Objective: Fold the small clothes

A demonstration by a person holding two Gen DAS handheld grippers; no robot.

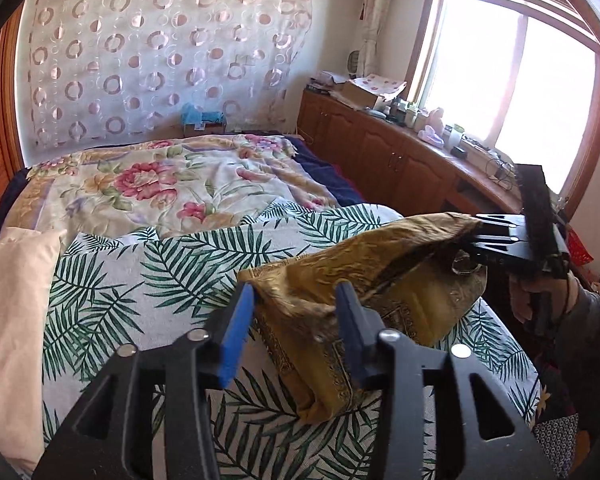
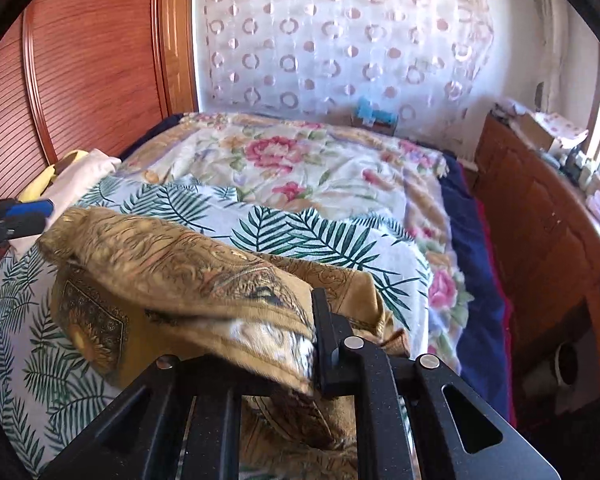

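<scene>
A golden-brown patterned cloth [image 1: 380, 280] lies partly folded on the palm-leaf sheet [image 1: 140, 280]. My left gripper [image 1: 296, 316] is open, its blue pads [image 1: 236, 336] apart, and a loose fold of the cloth's near edge sits between them without being pressed. My right gripper [image 1: 480, 232] is shut on the cloth's far right corner and holds it lifted above the bed. In the right wrist view the cloth [image 2: 160, 272] drapes over my right gripper [image 2: 300, 344] and hides its left finger. My left gripper [image 2: 40, 212] shows there at the left edge.
A floral blanket [image 1: 160, 184] covers the far half of the bed. A cream pillow [image 1: 12, 300] lies at the left. A wooden cabinet [image 1: 380, 148] with clutter on top runs under the window on the right. A wooden headboard [image 2: 80, 80] stands at the left.
</scene>
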